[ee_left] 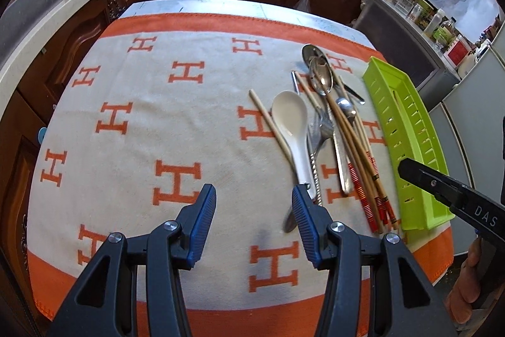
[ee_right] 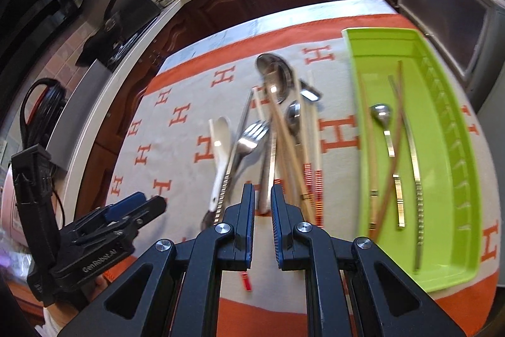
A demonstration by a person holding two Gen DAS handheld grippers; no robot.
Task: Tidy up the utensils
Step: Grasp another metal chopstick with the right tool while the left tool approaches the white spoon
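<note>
I read the left gripper (ee_left: 254, 195) with its jaws apart and nothing between them, poised over the orange-and-white cloth (ee_left: 132, 103) that covers the desk. Its right pad sits just over the handle end of the white ceramic spoon (ee_left: 292, 122). The right gripper (ee_right: 262, 195) has its jaws nearly together, a narrow gap showing and no item clamped; it hangs above the near ends of the loose utensil pile (ee_right: 277, 122), which lies on the cloth beside the green tray (ee_right: 442, 122). The pile holds a fork (ee_right: 252, 135), metal spoons and wooden chopsticks. Inside the tray I see a small metal spoon (ee_right: 383, 119), chopsticks and a long metal utensil lying lengthwise.
</note>
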